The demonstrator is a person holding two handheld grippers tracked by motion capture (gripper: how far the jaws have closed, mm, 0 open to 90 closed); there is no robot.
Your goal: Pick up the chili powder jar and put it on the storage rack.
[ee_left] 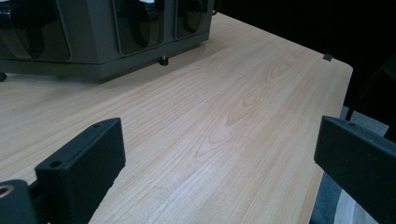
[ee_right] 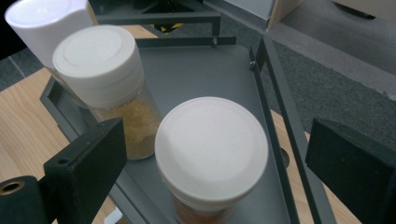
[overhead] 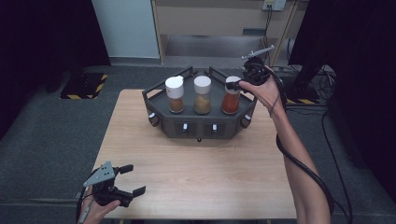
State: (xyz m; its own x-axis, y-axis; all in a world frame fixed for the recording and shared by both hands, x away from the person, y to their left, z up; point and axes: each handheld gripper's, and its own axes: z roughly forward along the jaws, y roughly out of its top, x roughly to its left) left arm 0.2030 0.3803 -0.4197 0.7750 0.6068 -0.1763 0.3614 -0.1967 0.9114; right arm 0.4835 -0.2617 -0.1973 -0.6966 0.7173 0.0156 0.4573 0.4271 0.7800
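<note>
Wooden table (overhead: 196, 177): left gripper (overhead: 131, 180) low at near left corner, jaws spread, holding nothing. Farther off, right gripper (ee_right: 215, 154) jaws spread either side of red-spice jar (ee_right: 211, 154) in grey rack (overhead: 156, 95); neighbouring yellow-spice jar (ee_right: 100, 74) close beside.

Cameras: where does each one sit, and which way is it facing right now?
High view: above the person's side, looking forward and down at the table; forearms, both claws.
Left gripper view: on the left claw, low, facing the rack; open jaws.
Right gripper view: on the right claw, above the red spice jar; open jaws.
Shared: rack, table.
</note>
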